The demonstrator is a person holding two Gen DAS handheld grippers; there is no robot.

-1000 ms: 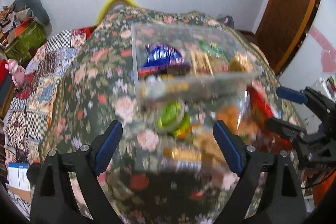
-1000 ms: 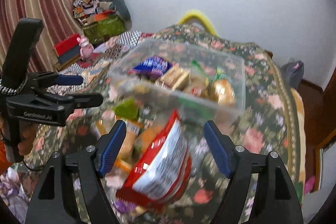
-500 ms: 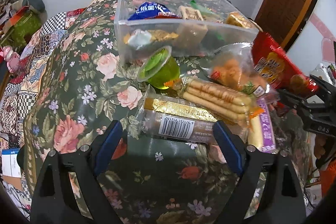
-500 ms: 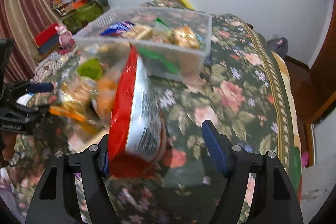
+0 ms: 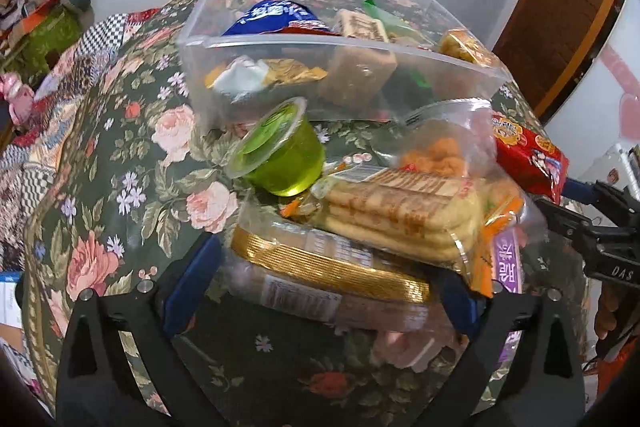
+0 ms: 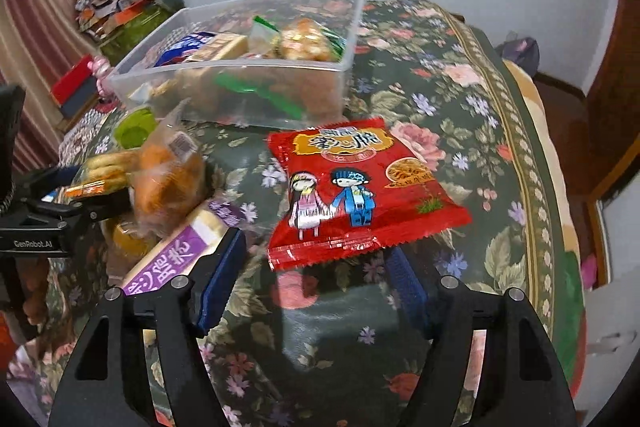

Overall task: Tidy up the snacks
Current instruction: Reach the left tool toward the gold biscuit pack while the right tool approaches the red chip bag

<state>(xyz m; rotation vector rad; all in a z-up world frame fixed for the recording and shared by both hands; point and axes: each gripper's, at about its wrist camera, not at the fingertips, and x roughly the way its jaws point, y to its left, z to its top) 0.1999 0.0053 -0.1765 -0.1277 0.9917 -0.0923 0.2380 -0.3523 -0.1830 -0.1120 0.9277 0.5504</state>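
Note:
A clear plastic bin holding several snacks stands on the floral tablecloth; it also shows in the right wrist view. My left gripper is open, its fingers on either side of a gold-edged cake pack under a biscuit pack. A green jelly cup lies tipped beside them. My right gripper is open, just behind a red snack bag lying flat on the cloth. A purple box lies by its left finger.
A clear bag of orange puffs lies by the pile. The table's right edge drops off to the floor and a wooden door. Cluttered bedding and boxes lie at the left.
My left gripper has moved forward and down until its fingers flank the gold-edged pack. The red bag, upright by my right gripper's left finger half a second ago, now lies flat.

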